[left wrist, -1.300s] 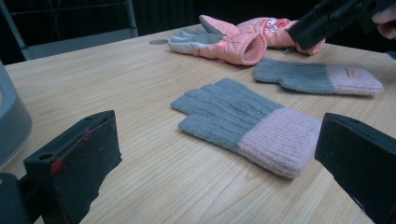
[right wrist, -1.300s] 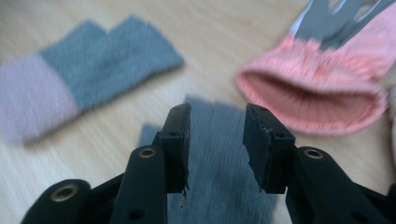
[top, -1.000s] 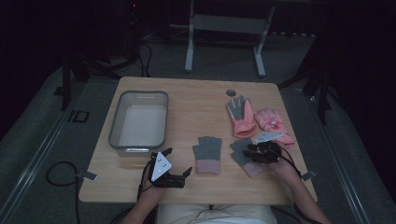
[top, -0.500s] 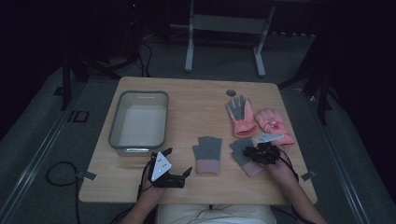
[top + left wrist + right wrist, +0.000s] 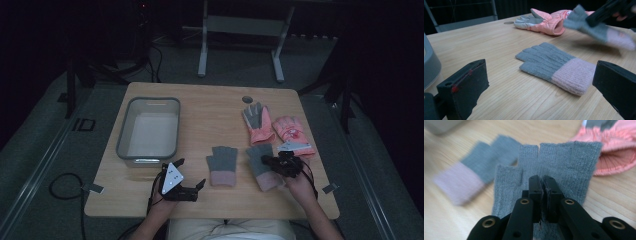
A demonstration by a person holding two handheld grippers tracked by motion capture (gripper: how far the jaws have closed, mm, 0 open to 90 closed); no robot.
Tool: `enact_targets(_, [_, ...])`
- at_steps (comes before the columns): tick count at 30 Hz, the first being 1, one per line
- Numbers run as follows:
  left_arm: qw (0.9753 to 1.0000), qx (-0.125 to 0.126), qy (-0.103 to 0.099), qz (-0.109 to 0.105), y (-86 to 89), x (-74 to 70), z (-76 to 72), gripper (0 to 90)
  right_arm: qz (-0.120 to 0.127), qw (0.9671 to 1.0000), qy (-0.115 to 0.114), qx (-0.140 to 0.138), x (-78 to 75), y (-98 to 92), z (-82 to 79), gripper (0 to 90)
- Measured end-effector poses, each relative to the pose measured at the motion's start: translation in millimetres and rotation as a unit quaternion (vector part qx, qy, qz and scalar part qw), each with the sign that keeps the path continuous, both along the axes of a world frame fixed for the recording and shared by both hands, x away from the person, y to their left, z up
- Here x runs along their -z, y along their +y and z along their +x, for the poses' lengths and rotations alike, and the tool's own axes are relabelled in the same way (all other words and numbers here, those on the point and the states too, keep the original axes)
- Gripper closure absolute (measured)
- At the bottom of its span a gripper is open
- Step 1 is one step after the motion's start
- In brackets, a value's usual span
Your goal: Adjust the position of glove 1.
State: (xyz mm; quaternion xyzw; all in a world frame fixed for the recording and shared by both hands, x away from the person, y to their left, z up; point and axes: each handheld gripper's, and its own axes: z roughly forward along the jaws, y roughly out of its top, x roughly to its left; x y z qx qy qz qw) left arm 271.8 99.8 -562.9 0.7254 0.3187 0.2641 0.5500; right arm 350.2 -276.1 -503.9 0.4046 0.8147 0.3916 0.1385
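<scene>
Far left on the table (image 5: 210, 102), the grey tub (image 5: 148, 131) sits at about 10 o'clock from the left gripper (image 5: 189, 176). That gripper rests low near the front edge, jaws spread wide, nothing between them; in its own view the two black jaws frame the flat glove (image 5: 554, 67), which lies ahead at 1 o'clock, grey fingers away, pink cuff toward the person. Moving right, the flat glove (image 5: 222, 165) is at table centre-front, apart from both grippers. Next, the right gripper (image 5: 543, 187) has its jaws pressed together, pinching the grey knit of the second glove (image 5: 554, 162) at the palm. From the left gripper view that glove (image 5: 596, 30) is lifted off the wood, blurred, a shadow under it. Beyond it at 12 o'clock lie the two pink gloves (image 5: 274, 125), touching each other.
</scene>
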Motion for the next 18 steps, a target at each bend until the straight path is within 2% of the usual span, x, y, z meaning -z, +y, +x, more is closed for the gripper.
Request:
enact_targets(1, [1.0000,0.000,0.000,0.001,-0.3,0.0,-0.1,0.0,0.009,0.9998,-0.007,0.018,-10.1,3.8,-8.8,86.0])
enact_targets(6, [1.0000,0.001,0.001,0.001,-0.1,-0.1,0.3,0.0,0.037,0.9977,-0.016,0.053,-22.9,10.7,-26.1,86.0])
enact_targets(8, [1.0000,0.001,0.001,0.001,-0.2,-0.1,0.3,0.0,0.051,0.9956,-0.018,0.076,-25.8,12.9,-32.7,86.0])
enact_targets(10, [1.0000,0.001,-0.001,0.002,-0.5,0.0,-0.3,0.0,0.054,0.9930,-0.026,0.102,-27.3,16.3,-38.0,86.0])
enact_targets(13, [1.0000,0.001,-0.002,0.006,-0.9,-0.1,-0.4,0.0,0.064,0.9881,-0.021,0.138,-20.8,20.0,-41.9,86.0])
enact_targets(15, [1.0000,0.001,-0.002,0.005,-0.8,-0.1,-0.5,0.0,0.062,0.9864,-0.011,0.152,-11.6,22.0,-42.1,86.0])
enact_targets(16, [1.0000,0.001,-0.002,0.004,-0.6,-0.1,-0.5,0.0,0.062,0.9864,-0.011,0.152,-11.6,22.0,-42.1,86.0])
enact_targets(17, [1.0000,0.001,-0.001,0.003,-0.4,0.0,-0.3,0.0,0.057,0.9844,-0.005,0.167,-2.2,23.6,-42.5,86.0])
enact_targets(18, [1.0000,0.001,-0.001,0.003,-0.4,0.0,-0.3,0.0,0.057,0.9844,-0.005,0.167,-2.2,23.6,-42.5,86.0])
